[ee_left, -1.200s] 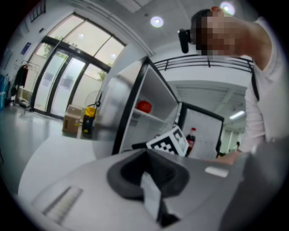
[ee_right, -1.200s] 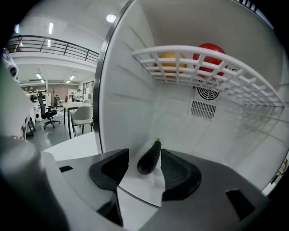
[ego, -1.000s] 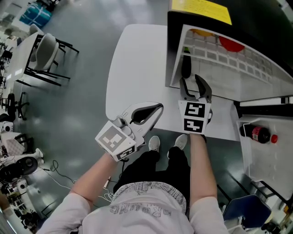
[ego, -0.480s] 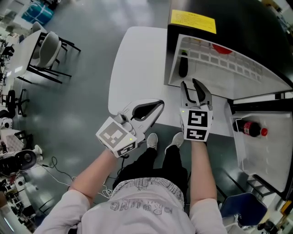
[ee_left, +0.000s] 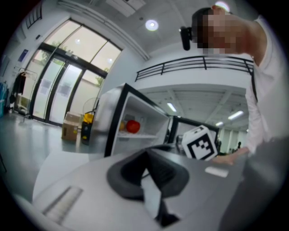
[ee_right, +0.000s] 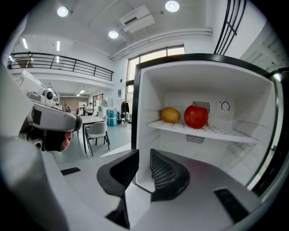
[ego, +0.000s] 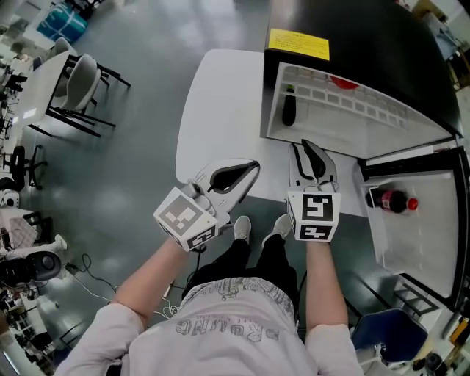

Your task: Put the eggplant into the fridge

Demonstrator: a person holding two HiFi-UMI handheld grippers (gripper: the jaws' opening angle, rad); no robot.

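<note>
A white worktop [ego: 213,110] with rounded corners stands on a grey floor [ego: 132,169]. Off to the left, a pale chair [ego: 73,77] with black legs sits against a white table [ego: 33,95], and blue containers [ego: 59,22] lie beyond it. At the right is a dark bottle [ego: 388,200] with a red cap and red label, and a blue chair seat [ego: 389,334] shows lower down. A yellow round fruit [ee_right: 170,114] and a red round fruit [ee_right: 196,116] sit just beside each other. A cardboard box [ee_left: 70,125] stands near tall glass doors [ee_left: 54,90]. A black railing [ee_right: 63,63] runs along an upper level under round ceiling lights [ee_right: 171,5].
</note>
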